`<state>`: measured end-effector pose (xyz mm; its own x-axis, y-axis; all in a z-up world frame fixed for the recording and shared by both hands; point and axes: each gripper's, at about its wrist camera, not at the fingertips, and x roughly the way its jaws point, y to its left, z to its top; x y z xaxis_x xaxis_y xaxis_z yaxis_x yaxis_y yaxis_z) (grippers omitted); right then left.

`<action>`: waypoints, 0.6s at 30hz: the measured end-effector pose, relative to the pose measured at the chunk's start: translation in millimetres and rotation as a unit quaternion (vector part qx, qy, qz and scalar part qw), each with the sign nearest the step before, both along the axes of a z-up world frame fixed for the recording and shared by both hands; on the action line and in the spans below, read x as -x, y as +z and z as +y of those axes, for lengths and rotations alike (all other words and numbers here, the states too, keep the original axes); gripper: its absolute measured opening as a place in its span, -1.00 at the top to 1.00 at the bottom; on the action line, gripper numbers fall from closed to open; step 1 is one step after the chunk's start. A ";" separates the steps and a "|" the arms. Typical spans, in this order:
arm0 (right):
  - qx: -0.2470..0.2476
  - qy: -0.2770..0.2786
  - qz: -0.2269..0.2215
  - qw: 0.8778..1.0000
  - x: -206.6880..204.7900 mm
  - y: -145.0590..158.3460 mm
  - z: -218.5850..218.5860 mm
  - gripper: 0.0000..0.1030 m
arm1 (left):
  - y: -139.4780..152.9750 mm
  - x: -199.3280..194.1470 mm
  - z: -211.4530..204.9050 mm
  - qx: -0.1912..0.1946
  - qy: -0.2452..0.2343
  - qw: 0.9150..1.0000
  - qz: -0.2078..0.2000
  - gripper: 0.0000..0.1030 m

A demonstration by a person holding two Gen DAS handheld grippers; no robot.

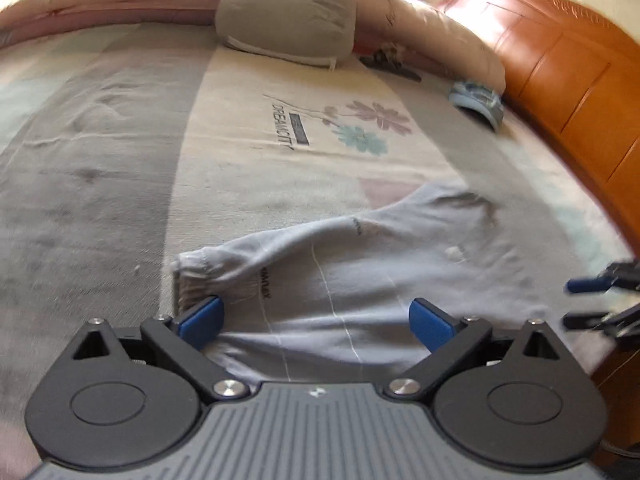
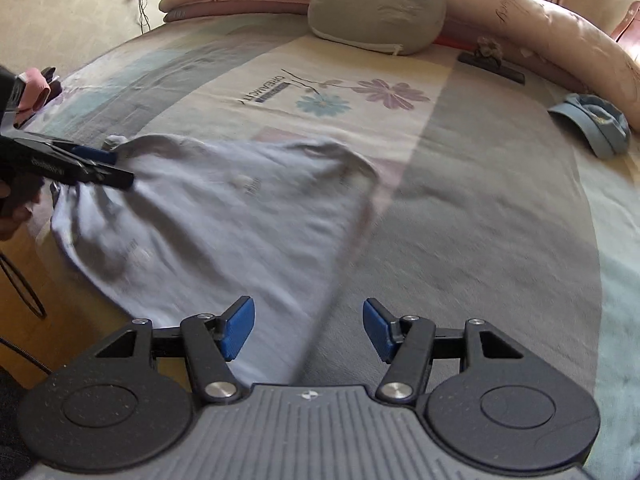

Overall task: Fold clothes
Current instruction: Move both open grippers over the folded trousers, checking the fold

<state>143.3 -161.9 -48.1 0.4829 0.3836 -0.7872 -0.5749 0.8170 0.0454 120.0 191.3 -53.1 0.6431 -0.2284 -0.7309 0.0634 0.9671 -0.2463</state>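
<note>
The bed (image 2: 480,220) stretches ahead of both tools. A pale grey sweatshirt (image 1: 360,280) lies spread near its edge, directly before the left tool (image 1: 318,322) and ahead-left of the right tool (image 2: 308,328); both stand apart, empty. Soft, light and limp, it likely sags; pinch the cuff (image 1: 196,276) or hem.

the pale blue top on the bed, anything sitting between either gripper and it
Nothing visible does. The left gripper is open right over the pale blue top, near its cuff. The right gripper is open at its other edge. The cap and the grey cushion lie well clear.
</note>
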 end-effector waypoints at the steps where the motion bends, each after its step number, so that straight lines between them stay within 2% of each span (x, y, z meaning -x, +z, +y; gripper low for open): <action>1: 0.001 0.003 -0.002 1.000 1.6 -0.9 -5.7 -0.26 | 5.4 2.4 -5.0 -0.015 0.009 1.000 0.002 -0.95; 4: -0.005 0.017 -0.007 1.000 3.2 -4.4 -16.8 -0.15 | 15.7 4.5 -24.3 -0.033 0.005 0.999 -0.008 -0.95; 6: -0.019 0.044 -0.010 0.999 5.0 -4.2 -18.9 0.16 | 15.7 2.0 -38.6 -0.027 -0.007 1.000 -0.008 -0.96; 7: -0.027 0.064 -0.009 0.998 6.1 -3.5 -18.0 0.21 | 13.6 0.2 -45.9 -0.023 -0.013 1.000 -0.005 -0.96; 10: -0.035 0.133 -0.022 0.990 20.6 -1.4 -13.3 0.21 | 3.6 -2.6 -64.5 -0.036 -0.020 0.999 0.008 -0.96; 15: -0.034 0.143 -0.017 0.989 26.0 -13.6 -3.5 0.21 | -8.5 1.4 -71.9 -0.054 -0.012 0.998 0.022 -0.96; 18: -0.034 0.145 -0.013 0.989 28.6 -21.1 2.5 0.21 | -11.2 10.4 -63.0 -0.072 0.012 0.997 0.030 -0.96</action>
